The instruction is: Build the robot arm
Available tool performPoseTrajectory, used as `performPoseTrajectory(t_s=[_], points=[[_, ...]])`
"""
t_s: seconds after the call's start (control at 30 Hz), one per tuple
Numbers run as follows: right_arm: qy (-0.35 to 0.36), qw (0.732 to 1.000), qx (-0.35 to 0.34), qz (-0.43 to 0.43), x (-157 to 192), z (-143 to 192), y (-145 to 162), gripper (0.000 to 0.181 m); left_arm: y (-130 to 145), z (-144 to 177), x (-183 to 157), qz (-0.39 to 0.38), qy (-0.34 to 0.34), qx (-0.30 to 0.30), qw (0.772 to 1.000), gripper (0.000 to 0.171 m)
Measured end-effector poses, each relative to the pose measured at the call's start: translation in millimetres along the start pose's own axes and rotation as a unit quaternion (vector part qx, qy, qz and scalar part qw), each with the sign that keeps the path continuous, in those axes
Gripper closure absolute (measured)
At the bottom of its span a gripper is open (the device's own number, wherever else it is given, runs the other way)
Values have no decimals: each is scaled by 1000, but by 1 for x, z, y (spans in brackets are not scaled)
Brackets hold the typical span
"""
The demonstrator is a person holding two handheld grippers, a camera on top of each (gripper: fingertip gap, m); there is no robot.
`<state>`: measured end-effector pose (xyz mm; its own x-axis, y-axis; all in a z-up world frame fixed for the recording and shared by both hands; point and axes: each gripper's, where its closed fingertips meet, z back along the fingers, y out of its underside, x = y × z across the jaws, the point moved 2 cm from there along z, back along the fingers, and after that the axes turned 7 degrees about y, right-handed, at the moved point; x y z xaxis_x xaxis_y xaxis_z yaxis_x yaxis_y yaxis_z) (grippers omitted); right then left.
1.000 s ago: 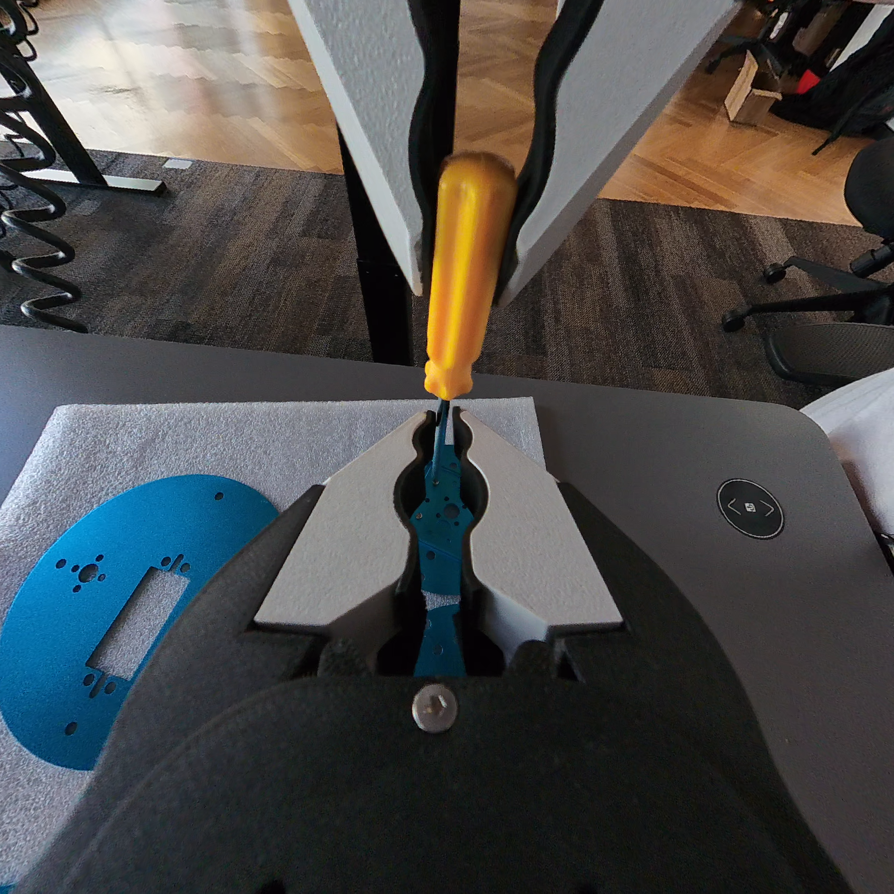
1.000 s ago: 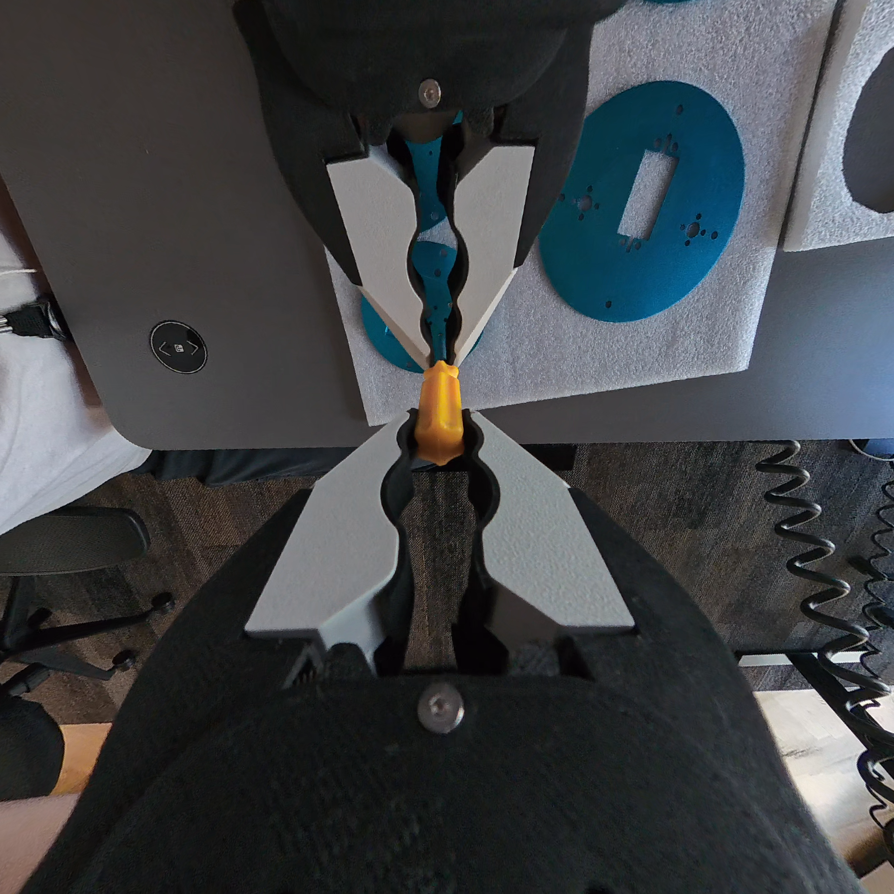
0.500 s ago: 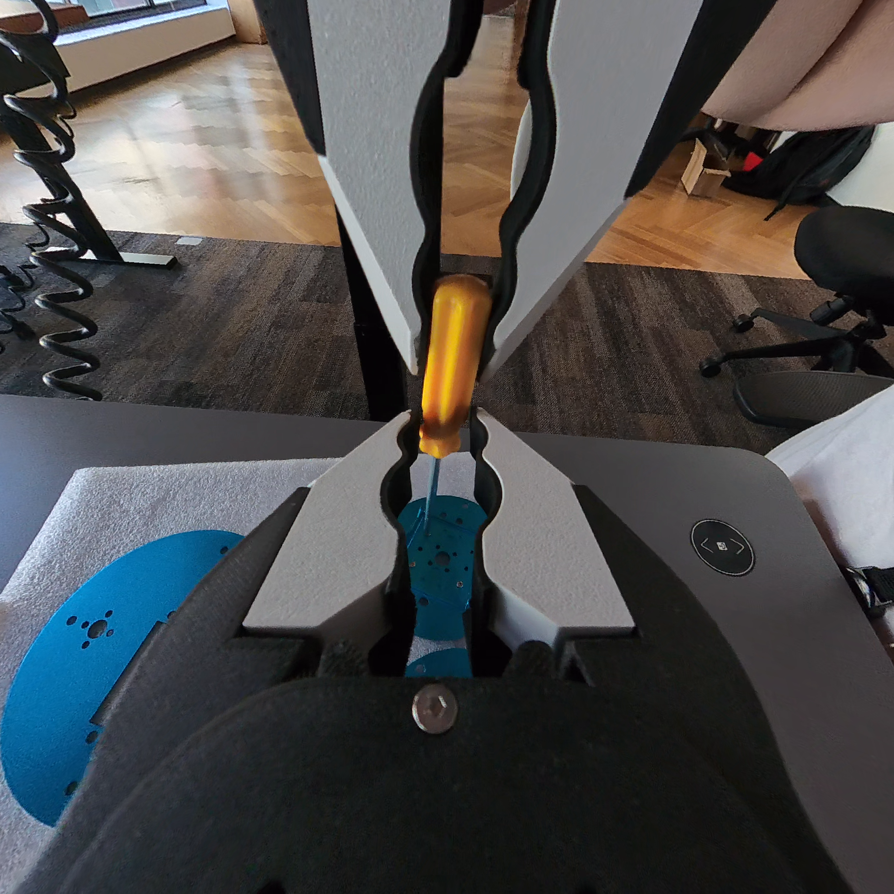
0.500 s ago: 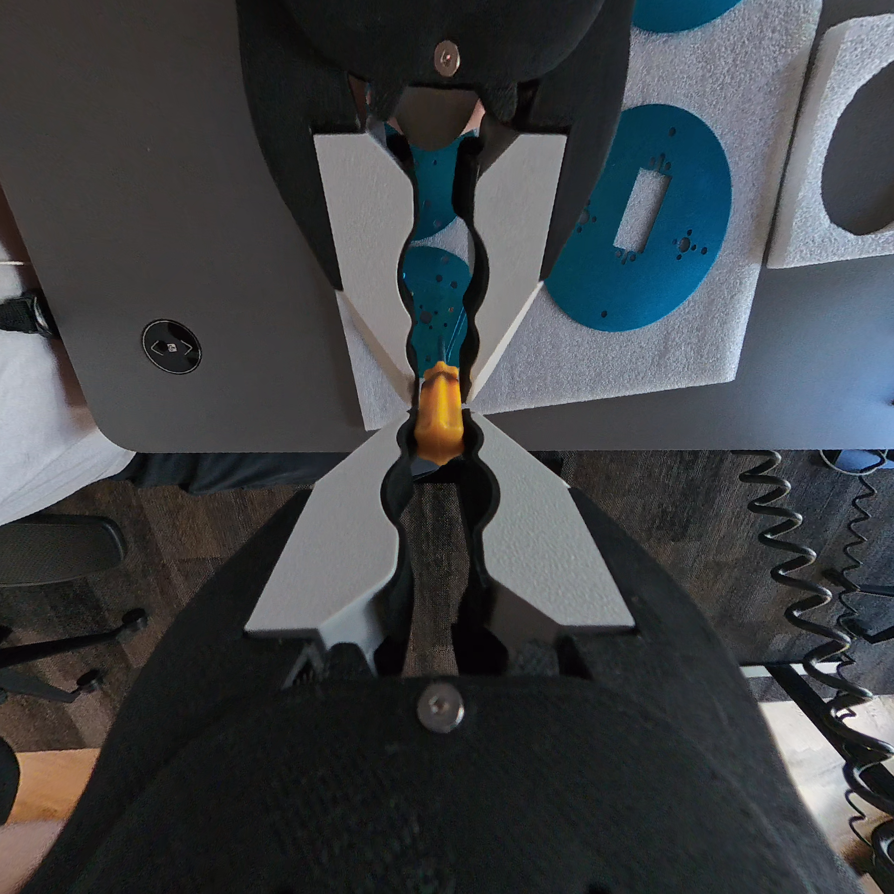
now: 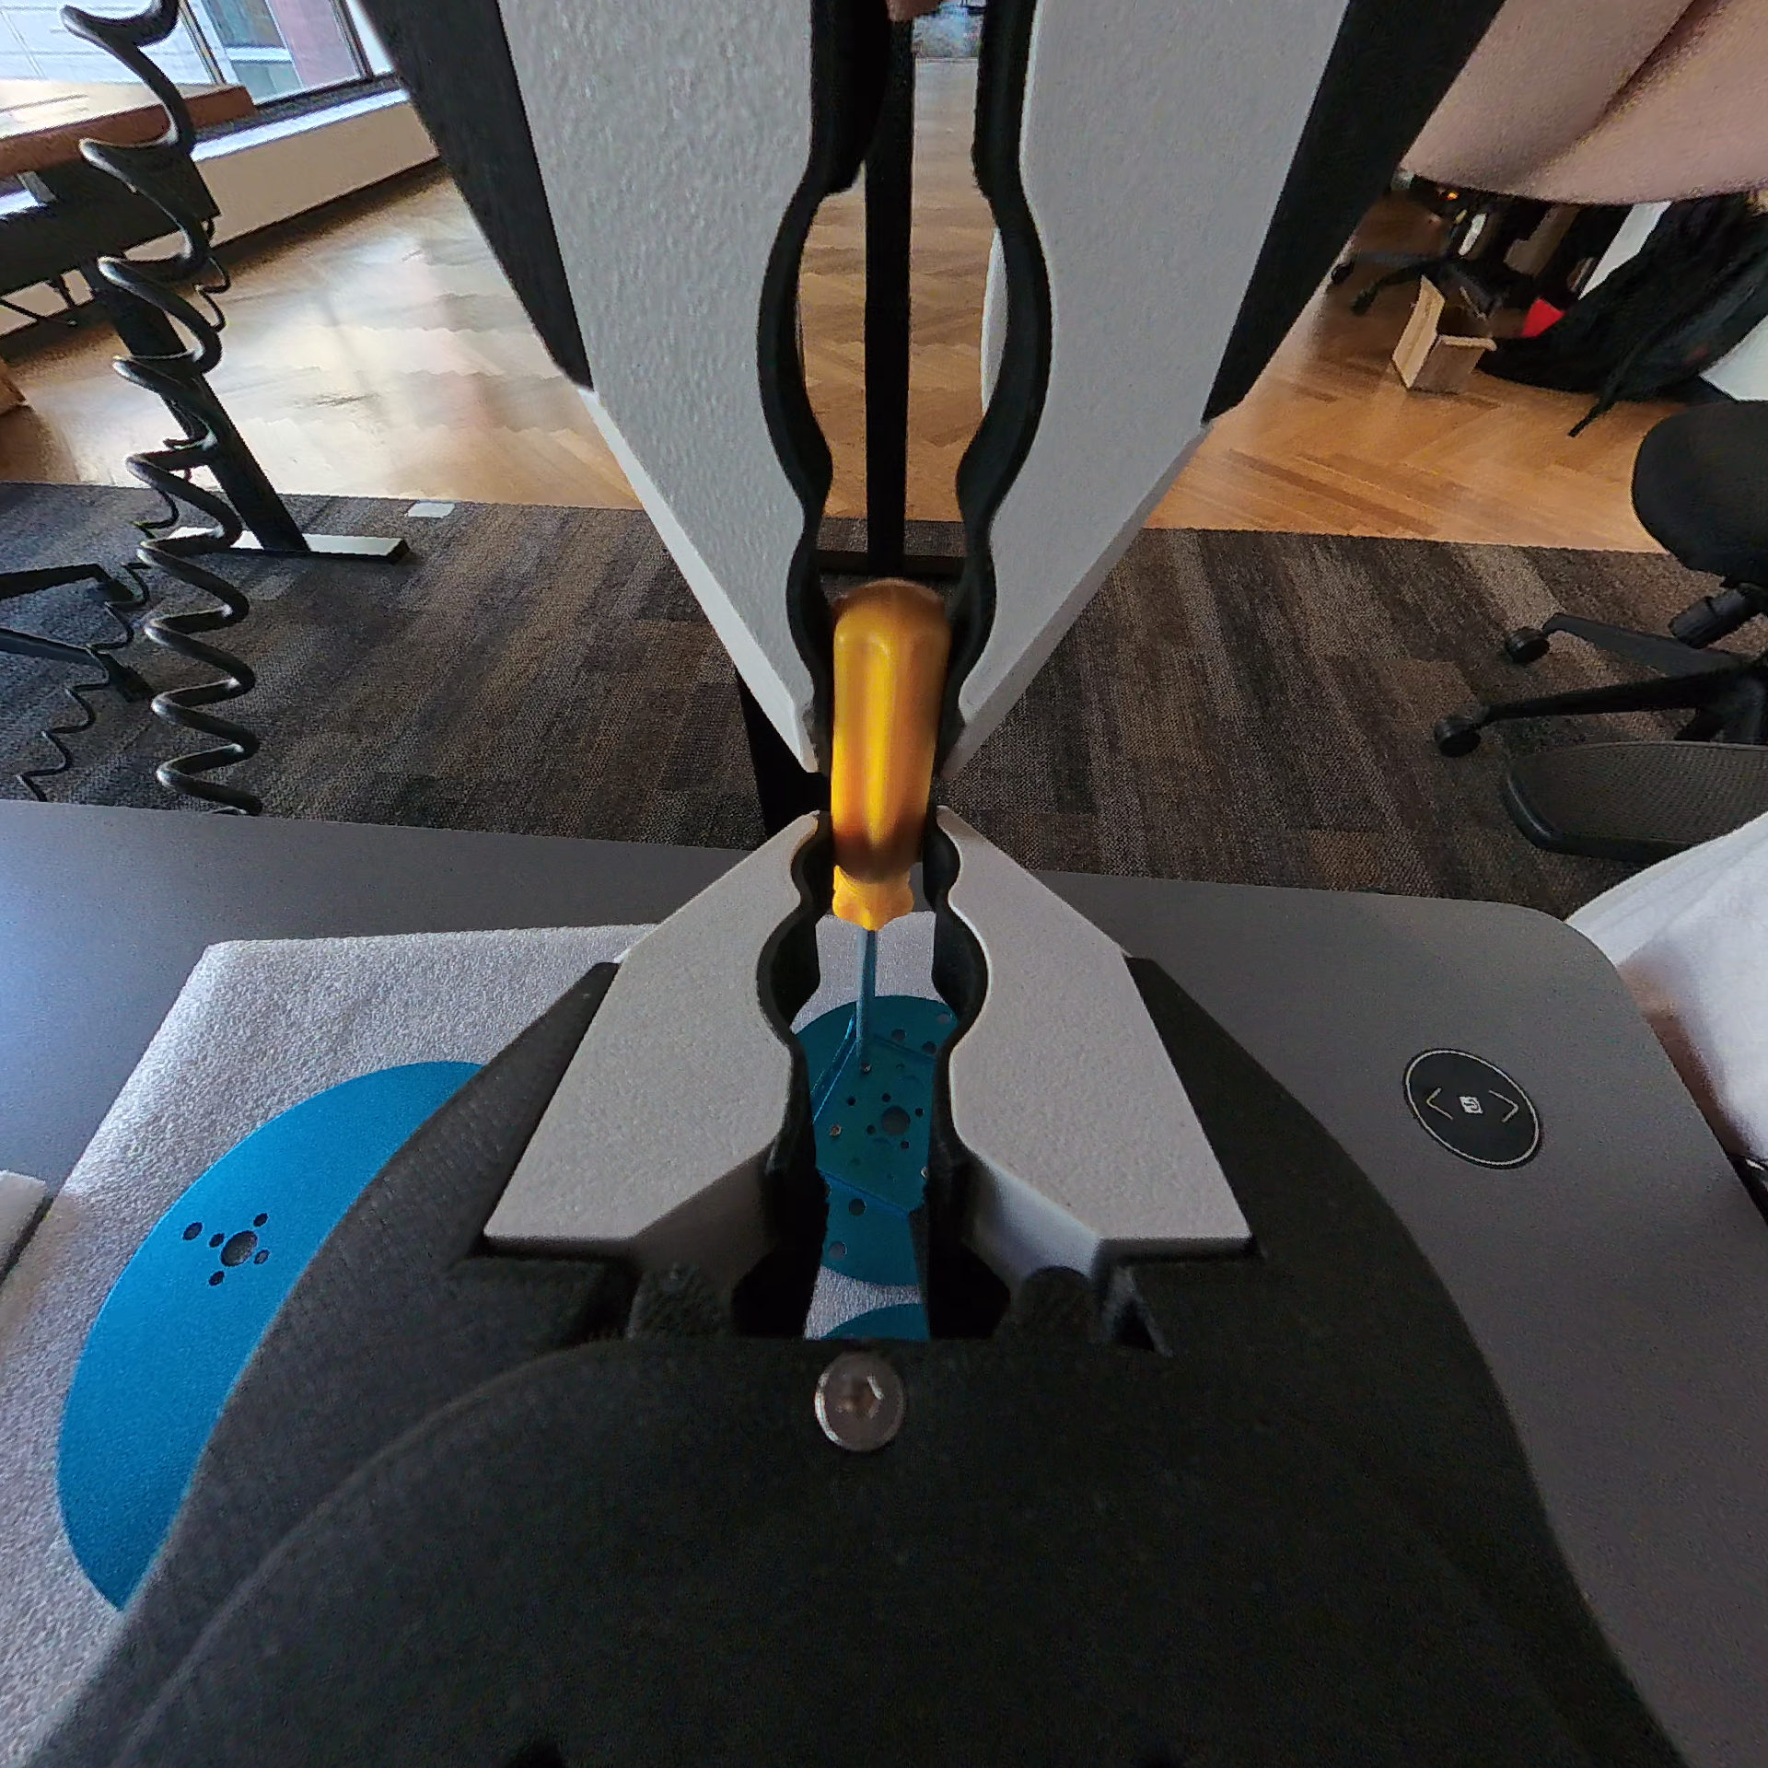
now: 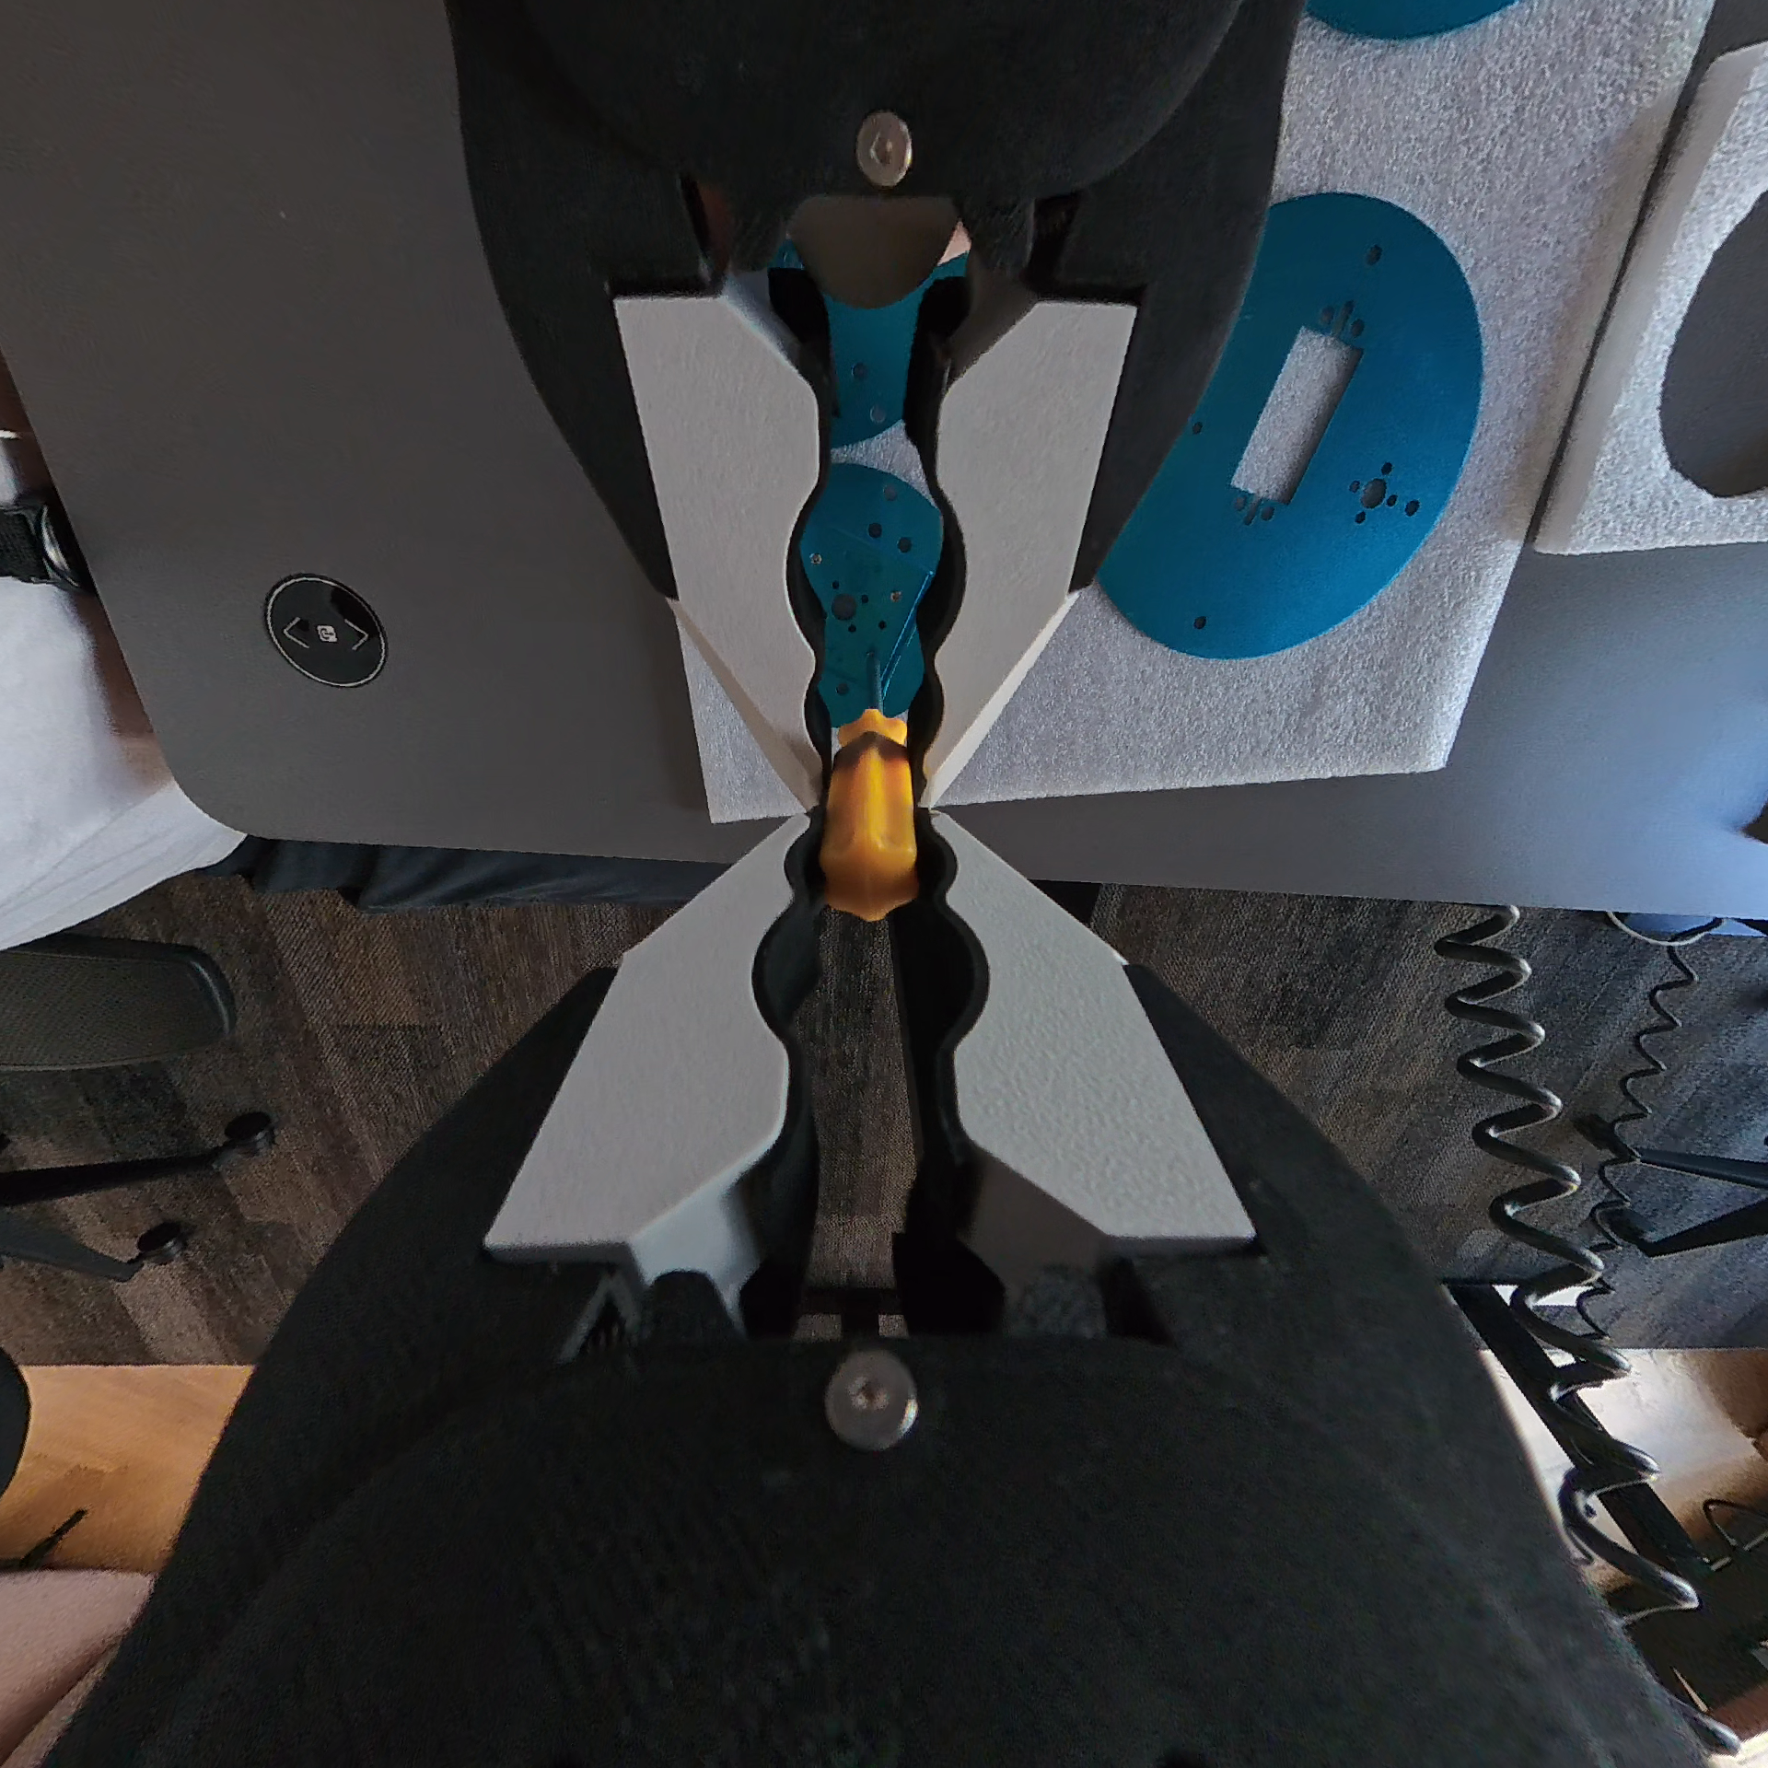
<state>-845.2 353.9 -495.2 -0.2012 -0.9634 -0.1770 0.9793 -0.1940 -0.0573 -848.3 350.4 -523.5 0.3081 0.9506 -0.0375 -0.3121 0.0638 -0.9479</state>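
Observation:
My right gripper is shut on the orange handle of a small screwdriver. It comes in from the top in the left wrist view. The screwdriver points down, and its thin shaft ends at a hole in a small blue bracket. The bracket lies on white foam. My left gripper straddles the bracket with its jaws a little apart. The pads run close along the bracket's sides, and I cannot tell whether they press it. Its tips nearly meet the right gripper's tips.
A large blue oval plate with a rectangular cut-out lies on the foam sheet on a dark grey desk. A round control button is set in the desk. A second foam block, a coiled cable and an office chair lie beyond. Both grippers' tips are close together, under 4 cm apart. Both grippers' tips are roughly 20 centimetres from the round control button. It turns up in the right wrist view as well.
The left jaws have widened a little around the bracket. The right gripper and screwdriver have come lower and closer, so both grippers' tips nearly meet.

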Motion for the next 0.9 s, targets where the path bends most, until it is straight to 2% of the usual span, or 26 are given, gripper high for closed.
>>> performPoseTrajectory(t_s=[0.43,0.9], points=[[-4,999,-25,-21,0,0,1,165,1,-1,0,-2,-2,1,1000,156],[3,1000,3,10,1,-1,-1,164,2,0,-1,-3,-4,-1,1000,156]])
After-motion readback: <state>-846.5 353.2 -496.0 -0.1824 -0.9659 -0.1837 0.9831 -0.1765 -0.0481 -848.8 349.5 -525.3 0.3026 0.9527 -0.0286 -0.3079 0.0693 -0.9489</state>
